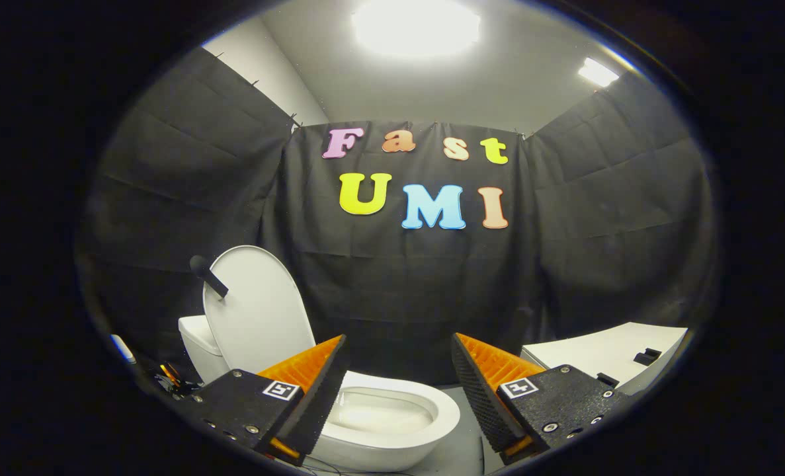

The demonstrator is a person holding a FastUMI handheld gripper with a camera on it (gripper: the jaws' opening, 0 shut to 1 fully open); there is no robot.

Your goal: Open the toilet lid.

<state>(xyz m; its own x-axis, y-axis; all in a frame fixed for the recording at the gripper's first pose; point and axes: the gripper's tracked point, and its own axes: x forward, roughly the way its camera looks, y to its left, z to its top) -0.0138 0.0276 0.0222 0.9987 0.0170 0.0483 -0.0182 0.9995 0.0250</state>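
1. Nearest of all, the hand-held two-finger gripper (399,370) is showing its ridged, wedge-shaped fingers (313,383) spread wide apart, with nothing between them and nothing touching either pad.

2. Just beyond the left finger, and partly hidden by it, the white oval ceramic toilet bowl (392,413) is lying open to view, its inside and its rim both exposed.

3. Behind the bowl, the smooth white oval plastic toilet lid (253,311) is standing raised, tilted back toward the white boxy cistern (197,344) at its rear. Whether the lid is actually resting on the cistern I cannot tell from this angle.

4. A short dark handle-like tab (208,277) is sticking out from the upper edge of the lid, well apart from the fingers.

5. Judging by how things lie, the main work is looking done: the lid is up and the bowl uncovered. What may be left is only confirming that the lid is staying up by itself and drawing the tool clear.

6. Off beyond the right finger, a white flat-topped counter (610,350) is carrying a couple of small dark pieces (647,357), too small to identify.

7. Beside the base of the cistern, a small tangle of coloured wires (167,380) is lying low, playing no part in the task as far as I can judge.
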